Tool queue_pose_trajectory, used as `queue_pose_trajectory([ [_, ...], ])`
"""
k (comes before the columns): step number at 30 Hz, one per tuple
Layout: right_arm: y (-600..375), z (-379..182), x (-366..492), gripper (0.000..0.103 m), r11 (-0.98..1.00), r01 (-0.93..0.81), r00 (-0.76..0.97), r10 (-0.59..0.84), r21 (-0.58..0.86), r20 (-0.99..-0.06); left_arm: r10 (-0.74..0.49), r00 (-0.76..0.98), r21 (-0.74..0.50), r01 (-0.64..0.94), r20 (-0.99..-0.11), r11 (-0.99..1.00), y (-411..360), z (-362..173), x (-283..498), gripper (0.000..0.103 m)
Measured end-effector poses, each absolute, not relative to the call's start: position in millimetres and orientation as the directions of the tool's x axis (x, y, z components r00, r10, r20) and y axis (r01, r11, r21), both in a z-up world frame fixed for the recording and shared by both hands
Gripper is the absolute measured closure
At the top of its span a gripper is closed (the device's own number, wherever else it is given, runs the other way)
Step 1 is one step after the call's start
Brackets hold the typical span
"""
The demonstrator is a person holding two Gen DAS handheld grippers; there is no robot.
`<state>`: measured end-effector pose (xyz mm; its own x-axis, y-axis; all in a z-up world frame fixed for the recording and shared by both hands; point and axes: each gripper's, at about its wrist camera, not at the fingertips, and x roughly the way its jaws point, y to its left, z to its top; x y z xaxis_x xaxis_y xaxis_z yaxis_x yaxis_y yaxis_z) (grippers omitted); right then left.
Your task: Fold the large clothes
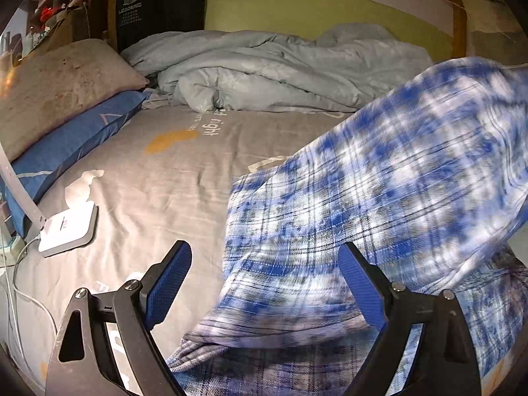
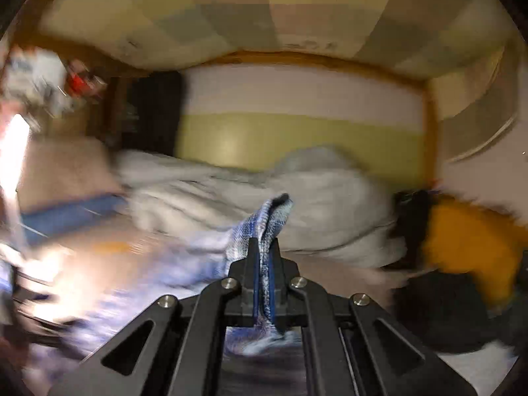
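Note:
A blue and white plaid shirt (image 1: pixel 379 198) lies partly on the grey bed sheet (image 1: pixel 158 178) and rises blurred toward the upper right in the left wrist view. My left gripper (image 1: pixel 264 283) is open and empty, its blue pads either side of the shirt's lower edge, just above it. My right gripper (image 2: pixel 264 257) is shut on a bunched fold of the plaid shirt (image 2: pixel 269 221), held up above the bed. The right wrist view is blurred by motion.
A crumpled pale grey duvet (image 1: pixel 264 69) lies along the far side of the bed. A beige pillow (image 1: pixel 62 89) and a blue pillow (image 1: pixel 72 142) lie at left. A white lamp base (image 1: pixel 69 227) with cable sits near the left edge. An orange and black garment (image 2: pixel 468 241) lies at right.

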<state>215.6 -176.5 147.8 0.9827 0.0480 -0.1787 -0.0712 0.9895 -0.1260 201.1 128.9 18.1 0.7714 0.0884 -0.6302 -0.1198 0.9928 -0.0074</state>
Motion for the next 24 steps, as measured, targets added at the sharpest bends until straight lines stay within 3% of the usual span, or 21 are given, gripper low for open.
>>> queue_pose_trajectory([
  [3, -203.2, 76.2, 291.0, 0.099, 0.990, 0.019, 0.866, -0.086, -0.139, -0.493, 0.086, 0.755, -0.018, -0.128, -0.650, 0.992, 131.4, 14.4, 204.9, 0.013],
  [5, -219.5, 32.1, 318.4, 0.099, 0.983, 0.081, 0.790, -0.163, -0.163, -0.591, 0.082, 0.746, -0.029, -0.135, -0.661, 0.990, 133.8, 12.3, 205.0, 0.013],
  [8, -242.1, -3.4, 332.0, 0.099, 0.992, 0.091, 0.722, -0.128, -0.090, -0.680, 0.068, 0.743, -0.052, -0.137, -0.666, 0.989, 137.4, 12.3, 204.6, 0.013],
  [9, -250.1, -7.6, 331.7, 0.099, 0.993, 0.110, 0.718, -0.116, -0.053, -0.686, 0.068, 0.744, -0.054, -0.139, -0.665, 0.989, 138.1, 12.8, 205.1, 0.013],
  [13, -262.9, 1.7, 317.3, 0.077, 0.991, 0.134, 0.726, -0.111, -0.018, -0.679, 0.074, 0.747, -0.054, -0.146, -0.661, 0.988, 140.1, 15.1, 205.7, 0.013],
  [15, -265.1, 17.0, 299.0, 0.059, 0.992, 0.127, 0.760, -0.112, -0.024, -0.640, 0.074, 0.756, -0.060, -0.149, -0.651, 0.987, 141.2, 18.2, 203.1, 0.013],
  [17, -265.4, 30.3, 278.6, 0.048, 0.993, 0.115, 0.794, -0.100, -0.014, -0.599, 0.066, 0.764, -0.069, -0.143, -0.641, 0.987, 140.1, 22.4, 199.0, 0.013],
  [24, -253.5, 55.3, 192.8, 0.020, 0.998, 0.021, 0.863, 0.013, 0.061, -0.506, 0.047, 0.836, -0.034, -0.078, -0.547, 0.996, 118.5, 47.4, 169.0, 0.013],
])
